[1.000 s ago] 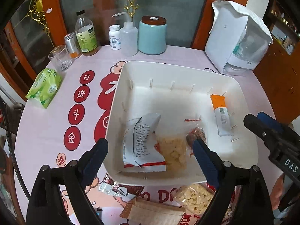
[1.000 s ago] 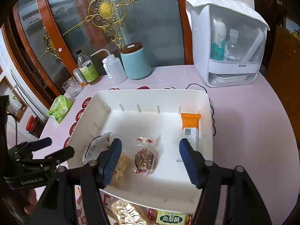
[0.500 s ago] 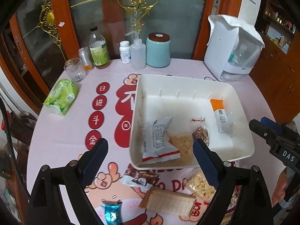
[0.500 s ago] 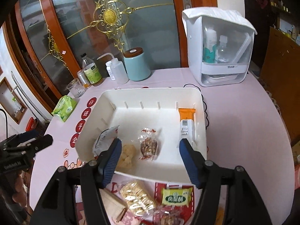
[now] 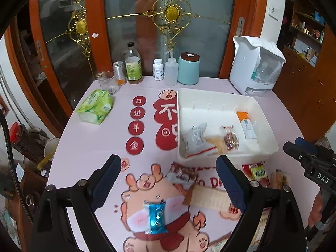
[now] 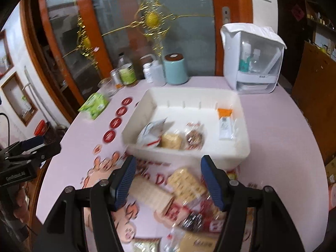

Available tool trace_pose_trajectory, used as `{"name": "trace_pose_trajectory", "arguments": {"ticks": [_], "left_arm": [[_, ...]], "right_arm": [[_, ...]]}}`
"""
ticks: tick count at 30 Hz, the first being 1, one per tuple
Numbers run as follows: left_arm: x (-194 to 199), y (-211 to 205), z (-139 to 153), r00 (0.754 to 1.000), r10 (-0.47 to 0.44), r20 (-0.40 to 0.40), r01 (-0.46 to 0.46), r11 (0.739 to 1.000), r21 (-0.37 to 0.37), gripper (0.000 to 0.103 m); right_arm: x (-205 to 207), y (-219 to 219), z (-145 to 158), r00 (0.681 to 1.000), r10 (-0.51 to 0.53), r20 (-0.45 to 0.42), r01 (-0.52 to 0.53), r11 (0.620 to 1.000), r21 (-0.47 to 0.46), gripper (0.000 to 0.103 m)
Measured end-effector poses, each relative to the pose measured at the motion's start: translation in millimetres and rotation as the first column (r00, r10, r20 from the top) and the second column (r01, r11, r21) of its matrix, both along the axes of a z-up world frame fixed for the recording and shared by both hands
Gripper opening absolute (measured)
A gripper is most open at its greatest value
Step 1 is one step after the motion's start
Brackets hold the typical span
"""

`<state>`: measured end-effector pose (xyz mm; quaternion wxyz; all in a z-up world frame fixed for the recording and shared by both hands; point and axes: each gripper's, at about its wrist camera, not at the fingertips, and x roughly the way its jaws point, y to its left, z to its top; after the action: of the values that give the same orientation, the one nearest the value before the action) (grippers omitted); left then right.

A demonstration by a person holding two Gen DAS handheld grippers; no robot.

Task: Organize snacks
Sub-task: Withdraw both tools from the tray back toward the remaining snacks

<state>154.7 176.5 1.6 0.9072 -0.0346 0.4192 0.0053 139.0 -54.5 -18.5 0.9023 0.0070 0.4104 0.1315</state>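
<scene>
Four snack packets are lying inside the white divider tray (image 5: 271, 140); several more, including a blue candy (image 5: 157, 217), are waiting on the pink table (image 5: 88, 142). Left gripper (image 5: 168, 180) and right gripper (image 6: 168, 180) are both hovering spread and empty.

Loose snack packets (image 6: 189, 212) below the white plastic tray (image 6: 243, 147) are smeared by motion blur; labels cannot be read. Lowest packets are cut off by the frame edge.
</scene>
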Motion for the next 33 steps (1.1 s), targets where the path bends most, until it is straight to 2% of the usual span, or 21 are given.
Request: {"name": "trace_pose_trajectory", "arguments": {"ticks": [7,16,19,33], "left_arm": [[-58.1,17.4,-20.4,1.000,-0.002,-0.027,0.001,1.000,-0.024,0.091],[-106.1,26.8,-55.2,0.995,-0.005,-0.096,0.005,1.000,-0.004,0.091],[-114.9,25.0,-62.6,0.994,-0.009,-0.105,0.012,1.000,0.023,0.091],[-129.3,2.5,-97.0,0.985,-0.042,-0.166,0.050,0.998,0.046,0.091]], "right_arm": [[-47.0,29.2,-25.0,0.997,0.040,-0.071,-0.042,0.999,-0.018,0.064],[-96.2,47.8,-62.3,0.985,0.085,-0.151,-0.095,0.994,-0.062,0.064],[-106.9,46.3,-73.8,0.980,0.079,-0.181,-0.091,0.994,-0.059,0.064],[-132.7,33.6,-101.4,0.967,0.085,-0.240,-0.098,0.994,-0.044,0.064]]}}
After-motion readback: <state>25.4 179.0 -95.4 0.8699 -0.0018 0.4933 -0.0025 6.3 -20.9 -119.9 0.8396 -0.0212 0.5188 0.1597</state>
